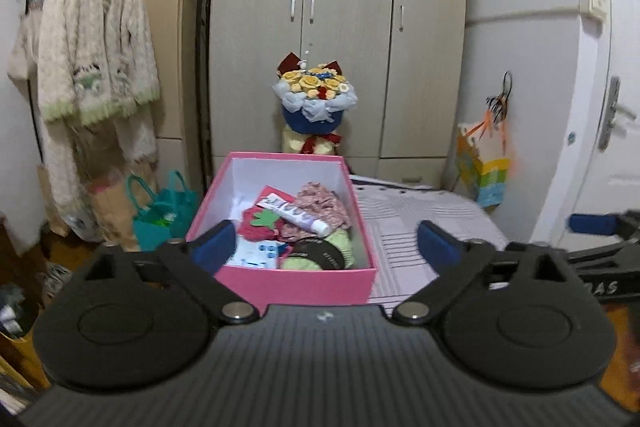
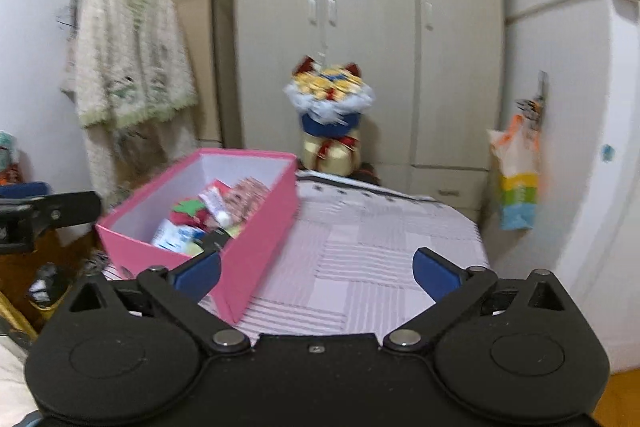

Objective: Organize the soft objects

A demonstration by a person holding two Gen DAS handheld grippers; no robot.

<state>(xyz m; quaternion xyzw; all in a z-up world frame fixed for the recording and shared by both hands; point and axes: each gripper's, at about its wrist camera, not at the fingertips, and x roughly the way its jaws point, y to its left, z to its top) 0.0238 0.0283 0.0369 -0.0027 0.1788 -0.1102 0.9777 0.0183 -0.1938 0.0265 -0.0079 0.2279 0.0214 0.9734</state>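
A pink box [image 1: 296, 283] stands on the striped bed cover [image 1: 420, 223]; it also shows in the right wrist view [image 2: 256, 227]. Inside lie soft items: a red strawberry pouch [image 1: 262, 223], a floral cloth [image 1: 324, 203], a green-and-black piece [image 1: 320, 255], a white tube [image 1: 296, 213] and a blue-white packet [image 1: 254, 255]. My left gripper [image 1: 324, 245] is open and empty, just before the box's near wall. My right gripper [image 2: 316, 273] is open and empty, over the cover to the right of the box. The right gripper also shows at the left view's right edge [image 1: 600, 227].
A beige wardrobe [image 1: 340, 7] stands behind the bed, with a flower bouquet [image 1: 314, 95] in front of it. A fuzzy cardigan [image 1: 92, 43] hangs on a rack at left, teal bags [image 1: 164, 211] below. A colourful bag [image 1: 484, 163] hangs by the white door [image 1: 612, 107].
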